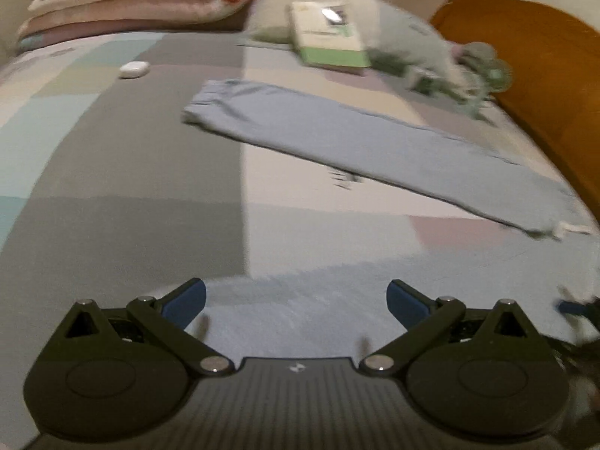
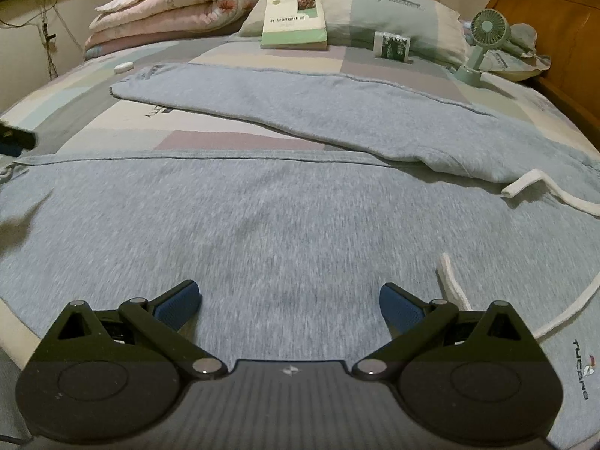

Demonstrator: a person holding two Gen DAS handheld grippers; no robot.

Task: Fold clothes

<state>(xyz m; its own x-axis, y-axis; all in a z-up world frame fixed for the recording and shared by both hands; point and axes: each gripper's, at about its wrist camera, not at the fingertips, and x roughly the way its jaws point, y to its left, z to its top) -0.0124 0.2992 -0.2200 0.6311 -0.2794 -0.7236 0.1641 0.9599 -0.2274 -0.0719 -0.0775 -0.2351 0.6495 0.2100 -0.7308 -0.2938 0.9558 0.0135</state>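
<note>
Grey-blue sweatpants (image 2: pixel 281 217) lie flat on the bed, waist end towards me, one leg (image 2: pixel 300 101) stretching away to the far left. White drawstring ends (image 2: pixel 532 183) rest on the fabric at the right. My right gripper (image 2: pixel 288 287) hovers open just above the waist area, nothing between its fingers. In the blurred left wrist view, the far leg (image 1: pixel 356 142) crosses the bed diagonally and my left gripper (image 1: pixel 295 288) stands open over the near edge of the pants (image 1: pixel 300 315). A dark gripper part (image 2: pixel 15 142) shows at the left edge of the right wrist view.
The patchwork bedsheet (image 1: pixel 112 187) lies under everything. At the head of the bed are a folded pink quilt (image 2: pixel 180 7), a pillow (image 2: pixel 393 7) with a book (image 2: pixel 296 18) and a small packet (image 2: pixel 392 45), a green desk fan (image 2: pixel 483 37), a small white case (image 2: pixel 123 66) and a wooden headboard (image 2: pixel 543 0).
</note>
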